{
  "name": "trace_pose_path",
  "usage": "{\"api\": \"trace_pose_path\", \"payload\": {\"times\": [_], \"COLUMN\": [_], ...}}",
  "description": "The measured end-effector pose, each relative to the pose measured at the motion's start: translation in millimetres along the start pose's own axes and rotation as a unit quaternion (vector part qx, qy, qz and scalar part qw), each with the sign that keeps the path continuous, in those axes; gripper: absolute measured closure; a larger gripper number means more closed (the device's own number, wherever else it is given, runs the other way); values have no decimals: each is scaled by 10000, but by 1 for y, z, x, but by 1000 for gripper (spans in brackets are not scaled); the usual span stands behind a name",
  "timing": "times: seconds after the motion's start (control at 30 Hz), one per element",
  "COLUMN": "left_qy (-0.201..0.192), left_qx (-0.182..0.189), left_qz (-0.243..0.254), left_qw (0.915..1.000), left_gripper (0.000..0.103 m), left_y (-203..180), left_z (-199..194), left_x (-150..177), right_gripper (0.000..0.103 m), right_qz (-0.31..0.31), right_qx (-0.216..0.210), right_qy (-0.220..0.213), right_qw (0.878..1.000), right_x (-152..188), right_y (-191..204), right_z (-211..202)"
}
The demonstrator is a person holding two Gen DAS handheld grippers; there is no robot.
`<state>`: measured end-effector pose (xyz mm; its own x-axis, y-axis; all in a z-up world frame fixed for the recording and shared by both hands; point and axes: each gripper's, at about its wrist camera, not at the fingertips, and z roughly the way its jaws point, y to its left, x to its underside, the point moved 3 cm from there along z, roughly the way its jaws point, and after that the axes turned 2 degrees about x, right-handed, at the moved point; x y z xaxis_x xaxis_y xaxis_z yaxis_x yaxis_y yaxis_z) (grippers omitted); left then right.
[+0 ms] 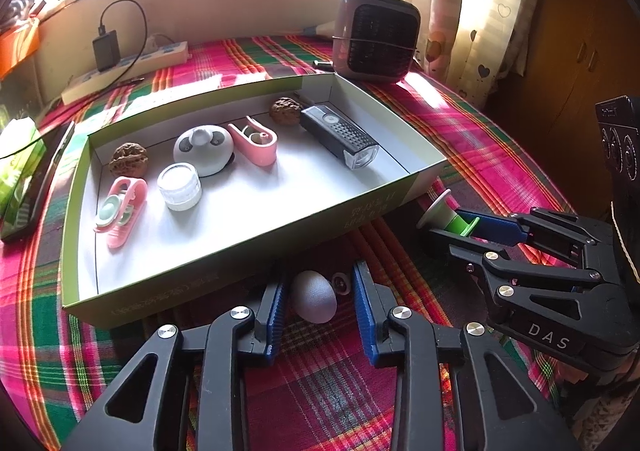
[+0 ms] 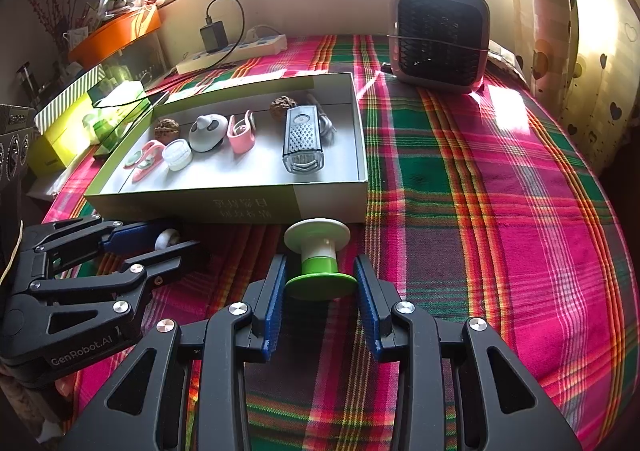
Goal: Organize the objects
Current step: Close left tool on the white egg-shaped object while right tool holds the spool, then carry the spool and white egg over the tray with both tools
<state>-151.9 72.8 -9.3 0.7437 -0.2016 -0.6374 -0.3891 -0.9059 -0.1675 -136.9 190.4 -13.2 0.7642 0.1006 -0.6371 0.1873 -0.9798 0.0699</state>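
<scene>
You are working with two loose things lying on the plaid cloth just in front of the tray (image 2: 224, 207). The grey egg-shaped piece (image 1: 314, 301) is sitting between the pads of your left hand-held gripper (image 1: 319, 311); its left pad (image 1: 276, 315) is close against the egg, but a gap is showing on the right side, so it is not yet clamped. Centre the egg before squeezing, since its rounded shell is likely to squirt out sideways. A small white roller (image 1: 341, 284) is lying just behind it, touching or nearly so; keep it out of the grip.

Your right hand-held gripper (image 2: 321, 283) is bracketing the green-and-white spool (image 2: 318, 255), its pads at the rim of the green flange; whether they are pressing on it I cannot tell.

The tray's near wall is standing between both pieces and the open floor inside, so lift over it. Inside, a bike light (image 2: 303, 141), pink clips, a white jar and walnuts are crowding the back, leaving the front free.
</scene>
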Motion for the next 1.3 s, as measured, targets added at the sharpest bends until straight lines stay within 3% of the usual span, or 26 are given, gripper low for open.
{"api": "trace_pose_path", "payload": {"times": [1.3], "left_qy": [-82], "left_qx": [18], "left_qz": [-122], "left_qw": [9999], "left_gripper": [76], "left_y": [6], "left_z": [-10], "left_x": [1], "right_gripper": [68], "right_qz": [-67], "right_qx": [26], "right_qy": [-145], "right_qw": [9999], "right_x": [-2], "right_y": [8], "right_z": [-10]}}
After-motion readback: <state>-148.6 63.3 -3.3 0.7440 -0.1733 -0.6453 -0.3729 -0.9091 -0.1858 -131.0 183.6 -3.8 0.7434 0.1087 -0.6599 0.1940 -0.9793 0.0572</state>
